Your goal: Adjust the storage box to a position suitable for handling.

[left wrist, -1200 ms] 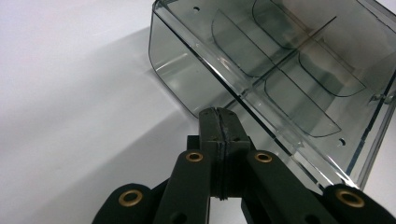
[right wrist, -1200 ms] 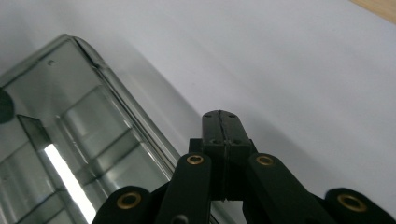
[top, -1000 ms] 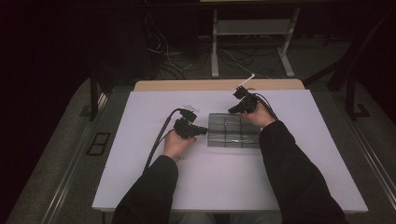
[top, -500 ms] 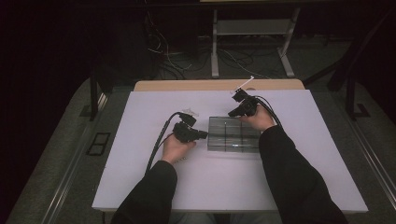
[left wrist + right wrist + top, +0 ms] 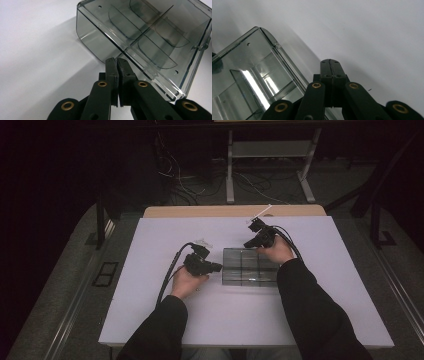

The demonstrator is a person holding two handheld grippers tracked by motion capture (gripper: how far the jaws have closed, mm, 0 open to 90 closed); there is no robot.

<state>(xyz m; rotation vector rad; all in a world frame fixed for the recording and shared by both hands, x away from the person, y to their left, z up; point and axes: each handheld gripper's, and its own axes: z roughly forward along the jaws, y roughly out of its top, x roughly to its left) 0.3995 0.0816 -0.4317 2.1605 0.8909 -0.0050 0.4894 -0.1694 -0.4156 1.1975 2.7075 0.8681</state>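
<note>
A smoky clear-plastic compartment box [image 5: 250,266] sits at the centre of the white table [image 5: 150,320]. The left gripper [image 5: 117,62], at its nine o'clock, and the right gripper [image 5: 330,62], at its one o'clock, are both pressed together, empty. The box is probably light, rigid and slippery; grip a wall edge.

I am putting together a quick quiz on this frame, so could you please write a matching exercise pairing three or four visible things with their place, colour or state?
Things:
1. left gripper
2. right gripper
3. clear divided box
4. white table

Descriptions:
A. smoky transparent, no contents visible
B. shut, at the box's left side
C. pale, bearing the box
D. shut, at the box's far edge

Pairs: 1-B, 2-D, 3-A, 4-C
</note>
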